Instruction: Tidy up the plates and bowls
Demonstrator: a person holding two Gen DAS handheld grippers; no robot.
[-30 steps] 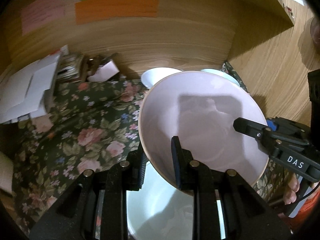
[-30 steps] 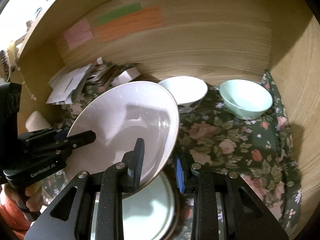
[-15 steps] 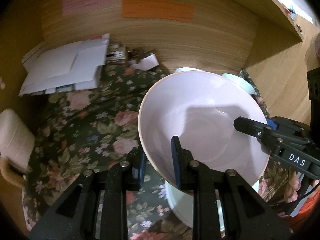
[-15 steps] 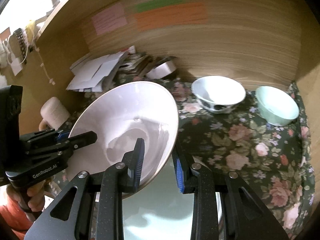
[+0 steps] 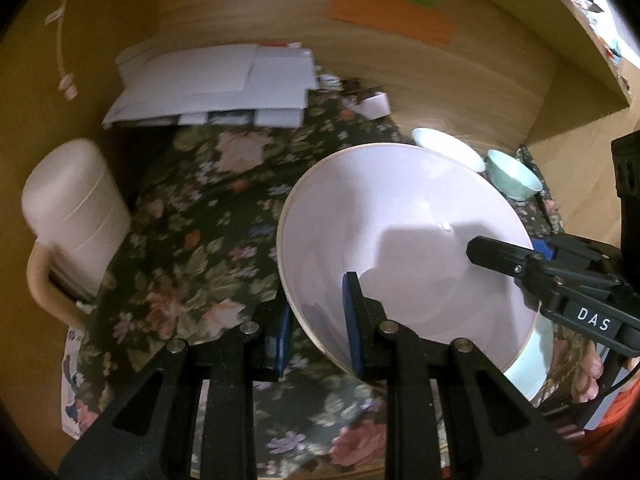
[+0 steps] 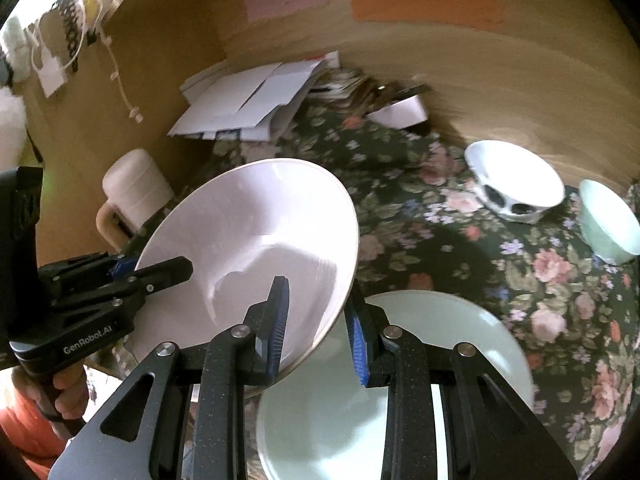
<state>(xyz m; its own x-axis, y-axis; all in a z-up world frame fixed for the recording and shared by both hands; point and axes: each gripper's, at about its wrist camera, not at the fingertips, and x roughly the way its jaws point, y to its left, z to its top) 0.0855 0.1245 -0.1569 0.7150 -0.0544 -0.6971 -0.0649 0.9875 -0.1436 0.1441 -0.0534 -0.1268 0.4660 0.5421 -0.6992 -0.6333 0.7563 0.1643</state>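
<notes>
Left wrist: "DAS" on right gripper (image 5: 500, 258); right wrist: "GenRobot.AI" on left gripper (image 6: 160, 274).

Two hand-held grippers point downward from opposite sides. The left gripper (image 5: 318, 330) and right gripper (image 6: 318, 330) are each clamped on a rim, jaws nearly closed.

You have the large pale pink bowl (image 5: 400, 240) tilted and lifted off the floral-covered counter (image 5: 192, 264), its rim clamped on two opposite sides. Below it lies a pale green plate (image 6: 400, 392), flat. Near the back wall, a white bowl with dark spots (image 6: 516, 188) and a small mint-green bowl (image 6: 608, 228) stand upright, just beside each other.
</notes>
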